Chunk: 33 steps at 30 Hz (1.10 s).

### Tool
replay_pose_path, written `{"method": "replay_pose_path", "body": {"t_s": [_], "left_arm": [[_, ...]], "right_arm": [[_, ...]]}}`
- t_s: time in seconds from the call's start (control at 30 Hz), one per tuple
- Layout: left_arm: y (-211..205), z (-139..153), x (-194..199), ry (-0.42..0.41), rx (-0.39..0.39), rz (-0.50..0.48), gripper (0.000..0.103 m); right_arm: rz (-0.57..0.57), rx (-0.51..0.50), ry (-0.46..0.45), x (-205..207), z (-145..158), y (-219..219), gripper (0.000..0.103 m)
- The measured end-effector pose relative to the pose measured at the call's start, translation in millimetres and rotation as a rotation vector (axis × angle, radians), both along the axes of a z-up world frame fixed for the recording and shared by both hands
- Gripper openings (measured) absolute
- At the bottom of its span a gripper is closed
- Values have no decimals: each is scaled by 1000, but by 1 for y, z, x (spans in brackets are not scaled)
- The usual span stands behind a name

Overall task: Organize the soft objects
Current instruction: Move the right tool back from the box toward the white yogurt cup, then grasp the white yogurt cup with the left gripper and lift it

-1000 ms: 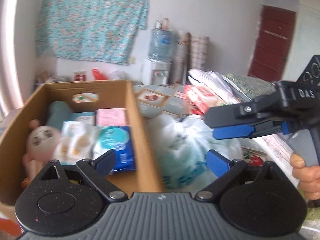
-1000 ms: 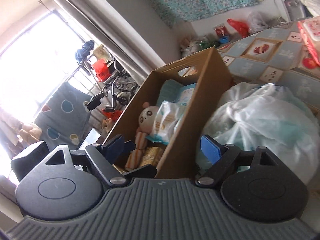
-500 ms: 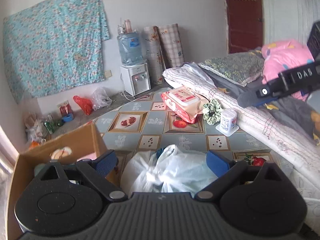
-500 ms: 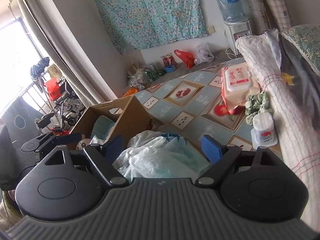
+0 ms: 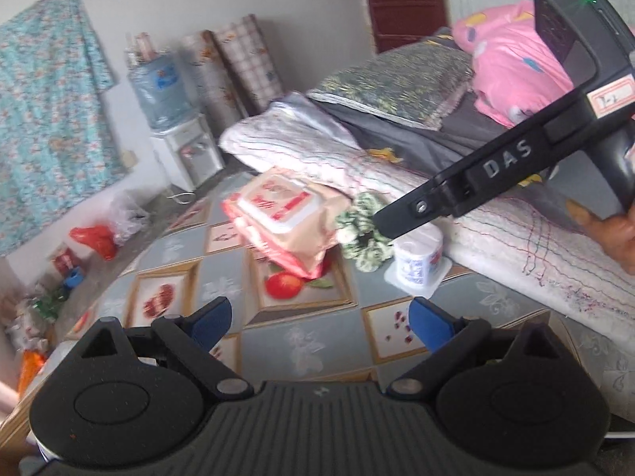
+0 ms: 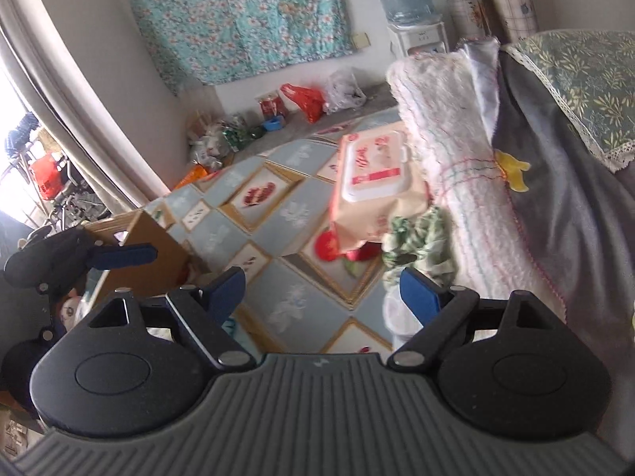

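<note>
L wrist view: your left gripper (image 5: pixel 319 317) has jaws spread wide, nothing btwn the blue pads, only patterned floor mat (image 5: pixel 301 341) below. Wet-wipes pack (image 5: pixel 283 214) lies on the mat at 12 o'clock from the jaws, pink/white w/ flip lid up. Green scrunchie (image 5: pixel 359 238) sits just beside it at 1 o'clock, touching the small white tub (image 5: pixel 418 263) at its 4 o'clock. Your right gripper (image 5: pixel 401 220) comes in from 2 o'clock, tip over the scrunchie/tub area; can't tell contact. Your hand (image 5: pixel 611 230) shows at the right edge. Folded bedding (image 5: pixel 317 146) lies behind.

R wrist view: right gripper (image 6: pixel 321 289) also wide open, empty. Wipes pack (image 6: pixel 375 182) at 12–1 o'clock, scrunchie (image 6: pixel 420 238) at 1 o'clock near the right pad, against the bedding (image 6: pixel 456 174). Cardboard box (image 6: pixel 152 246) at 9 o'clock; left gripper (image 6: pixel 119 256) in front of it, blue pad visible.
</note>
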<state>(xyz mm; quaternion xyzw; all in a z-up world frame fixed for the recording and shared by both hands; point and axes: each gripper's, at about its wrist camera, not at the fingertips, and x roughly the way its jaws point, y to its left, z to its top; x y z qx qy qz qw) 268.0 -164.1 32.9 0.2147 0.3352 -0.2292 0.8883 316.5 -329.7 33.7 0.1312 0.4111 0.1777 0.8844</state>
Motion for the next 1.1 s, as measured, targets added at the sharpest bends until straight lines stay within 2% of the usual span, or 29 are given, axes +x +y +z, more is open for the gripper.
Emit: {"method": "replay_pose_path", "body": {"t_s": [0.1,0.27,0.37,0.5,0.7,0.73,0.77,0.83,0.93,1.1], "left_arm": [[-24,-16,20,17,7,-63,96],[-57,-39,44,79,-16,-143,82],[-73,-47,54,96,-18,-161,81],[-88,-56,66,94,-11,-161,77],[-103,-70,79,152,-3,-145,72],[-104,-72,80,161,-10,-143,69],[-104,-72,82,174,-24,-141,60],[-101,-71,84,202,-60,-125,52],[-88,-69,89,248,-132,-79,51],[-48,-62,107,401,-297,59,51]], "right_arm": [[-15,38,37,10,-18,-14,80],[-53,147,89,19,-43,-37,53],[-63,210,98,20,-52,-45,47],[-104,257,74,19,-52,-55,46],[-180,316,34,20,-50,-78,48],[-187,321,34,20,-51,-81,48],[-192,326,38,20,-53,-83,48],[-202,340,51,21,-57,-85,48],[-215,368,59,18,-61,-88,48],[-222,416,54,7,-59,-91,50]]}}
